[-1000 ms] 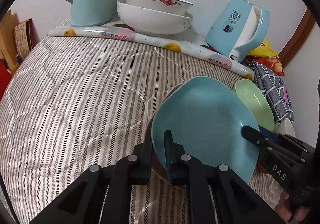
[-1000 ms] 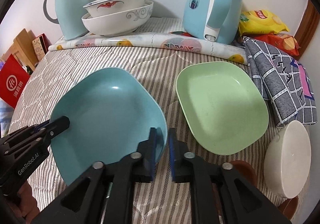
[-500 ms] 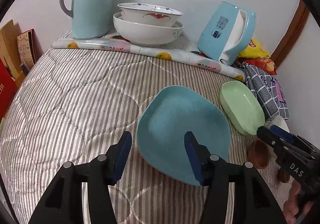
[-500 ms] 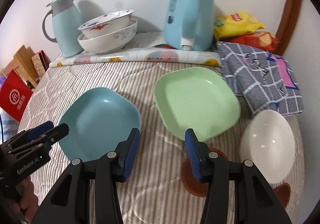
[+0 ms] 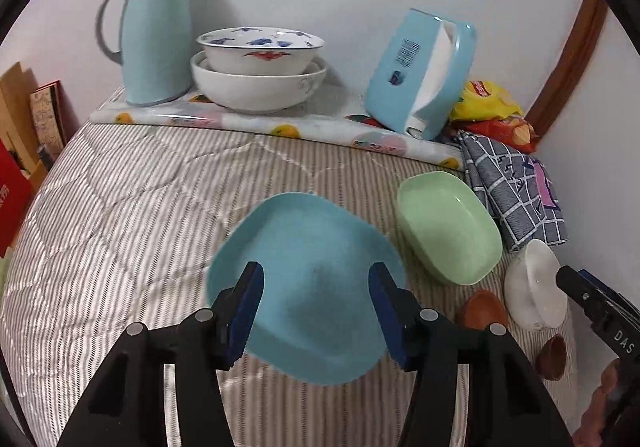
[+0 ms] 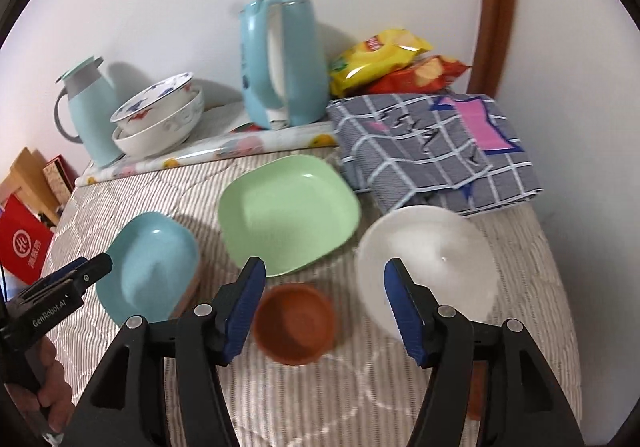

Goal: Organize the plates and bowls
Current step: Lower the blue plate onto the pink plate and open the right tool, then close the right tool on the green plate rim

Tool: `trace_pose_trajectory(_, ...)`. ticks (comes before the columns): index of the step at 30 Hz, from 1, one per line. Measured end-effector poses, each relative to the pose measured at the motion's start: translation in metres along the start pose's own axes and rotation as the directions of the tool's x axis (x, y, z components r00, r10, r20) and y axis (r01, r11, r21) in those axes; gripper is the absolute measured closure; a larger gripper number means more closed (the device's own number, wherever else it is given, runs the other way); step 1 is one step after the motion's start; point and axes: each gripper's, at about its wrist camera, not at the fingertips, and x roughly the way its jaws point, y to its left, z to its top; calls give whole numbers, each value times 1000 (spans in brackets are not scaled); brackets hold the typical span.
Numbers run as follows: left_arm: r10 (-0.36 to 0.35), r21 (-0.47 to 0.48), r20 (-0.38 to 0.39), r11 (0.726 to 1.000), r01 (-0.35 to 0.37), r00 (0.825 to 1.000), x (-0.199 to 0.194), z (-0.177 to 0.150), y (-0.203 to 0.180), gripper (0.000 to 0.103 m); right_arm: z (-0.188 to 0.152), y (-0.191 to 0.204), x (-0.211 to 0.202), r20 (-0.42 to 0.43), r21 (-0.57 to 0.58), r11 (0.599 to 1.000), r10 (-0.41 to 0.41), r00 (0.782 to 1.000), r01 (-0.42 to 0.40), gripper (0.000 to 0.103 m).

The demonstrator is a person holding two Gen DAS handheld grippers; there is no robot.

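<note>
A blue square plate [image 5: 308,271] lies on the striped quilt; it also shows in the right wrist view [image 6: 150,267]. My left gripper [image 5: 314,307] is open above its near edge, holding nothing. A green square plate [image 5: 448,227] [image 6: 288,211] lies to its right. A white bowl [image 6: 428,267] [image 5: 534,285] and a small brown bowl [image 6: 294,321] [image 5: 482,309] sit nearer. My right gripper [image 6: 324,307] is open and empty over the brown bowl. Two stacked white bowls [image 5: 258,71] [image 6: 158,119] stand at the back.
A blue thermos jug [image 5: 154,35], a blue kettle [image 5: 420,71] [image 6: 280,63], snack bags [image 6: 384,63] and a folded checked cloth [image 6: 432,151] line the back and right. A second small brown cup [image 5: 552,357] sits at the right. A red box [image 6: 24,247] stands left.
Both grippers let go of the blue plate, opened and pulled back. The plate now lies on the quilt. The right gripper swung right, over the brown bowl.
</note>
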Motion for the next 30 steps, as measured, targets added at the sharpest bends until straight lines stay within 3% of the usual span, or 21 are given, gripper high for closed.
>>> trace_pose_trajectory(8,9,25,-26,1000,-9,1000,17,14,-31,51,15,-26,14,-42,34,999,1,999,0,42)
trace_pose_trajectory(16,14,41,-33,999,-12,999,38,28,-47,51,33,-22,36,-45,9,1000,22,999,-22,42)
trace_pose_trajectory(21,3,37,-41,999,-1,999,55,37,-52,51,43,-19,64,-102,34,995,92,990,-89,63)
trace_pose_trajectory(30,-32,27,-58,999,34,998,81,47,-58,51,53,-15,101,-150,12,994,111,982,-110,81)
